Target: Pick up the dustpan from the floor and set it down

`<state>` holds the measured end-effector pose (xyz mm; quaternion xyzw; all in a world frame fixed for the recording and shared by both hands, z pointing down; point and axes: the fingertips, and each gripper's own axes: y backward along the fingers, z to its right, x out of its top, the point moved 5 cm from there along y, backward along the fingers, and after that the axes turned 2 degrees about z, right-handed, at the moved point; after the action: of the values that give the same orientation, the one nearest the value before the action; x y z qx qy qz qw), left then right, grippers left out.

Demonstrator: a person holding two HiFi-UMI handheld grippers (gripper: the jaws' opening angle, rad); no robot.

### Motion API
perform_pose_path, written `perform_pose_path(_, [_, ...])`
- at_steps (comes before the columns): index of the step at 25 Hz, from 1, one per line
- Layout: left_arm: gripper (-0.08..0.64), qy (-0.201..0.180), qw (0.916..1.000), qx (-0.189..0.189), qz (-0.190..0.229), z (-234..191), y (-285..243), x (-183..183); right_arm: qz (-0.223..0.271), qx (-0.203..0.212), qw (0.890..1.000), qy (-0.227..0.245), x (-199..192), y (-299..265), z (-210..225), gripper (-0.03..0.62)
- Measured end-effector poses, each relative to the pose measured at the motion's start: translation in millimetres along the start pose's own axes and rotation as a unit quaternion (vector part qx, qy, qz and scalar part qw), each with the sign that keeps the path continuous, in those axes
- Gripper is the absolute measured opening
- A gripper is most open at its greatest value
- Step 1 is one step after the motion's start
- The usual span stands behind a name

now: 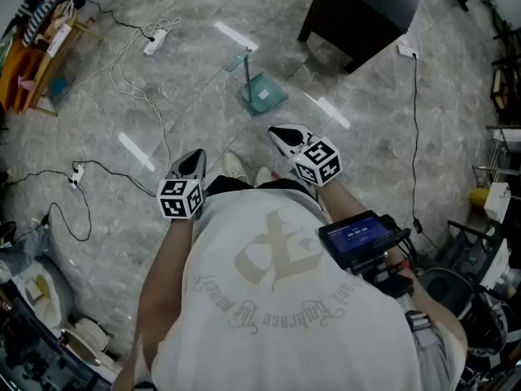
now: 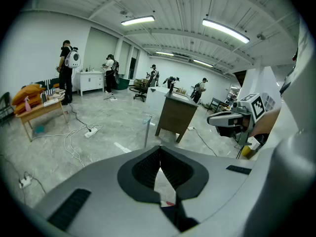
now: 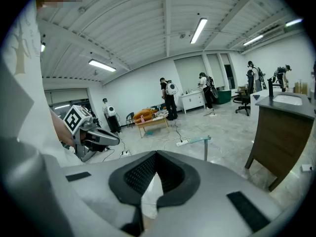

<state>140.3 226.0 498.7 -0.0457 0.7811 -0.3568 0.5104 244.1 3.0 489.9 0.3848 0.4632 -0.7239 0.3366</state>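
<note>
Evidently untouched: the dustpan [image 1: 264, 94] stands on the floor [image 1: 366, 104], upper centre of the head view, well apart from left gripper [image 1: 194, 160] and right gripper [image 1: 282, 133], both pressed together and empty; pickup and set-down remain.

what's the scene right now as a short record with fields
dustpan: on the floor, handle upright, ahead of both grippers, untouched
left gripper: shut, empty
right gripper: shut, empty
nearby: dark cabinet beyond the dustpan; power strip and cables toward the head view's left
task: pick-up not yet begun
</note>
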Motion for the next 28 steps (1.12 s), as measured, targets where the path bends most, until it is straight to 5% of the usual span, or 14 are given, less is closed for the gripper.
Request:
perform_pose_path(7, [0.012, 0.002, 1.0000, 0.005, 0.008, -1, 5, 3, 0.042, -0.015, 0.999, -0.023, 7, 6, 6, 0.017])
perform_pose_path(20, [0.012, -0.010, 0.9998, -0.016, 0.001, -7, -7, 24, 0.022, -0.059, 0.998, -0.030, 14, 12, 22, 0.017])
perform_pose_path(28, [0.014, -0.018, 0.9982, -0.056, -0.012, -74, -37, 39, -0.002, -0.104, 0.993, -0.054, 22, -46, 29, 0.017])
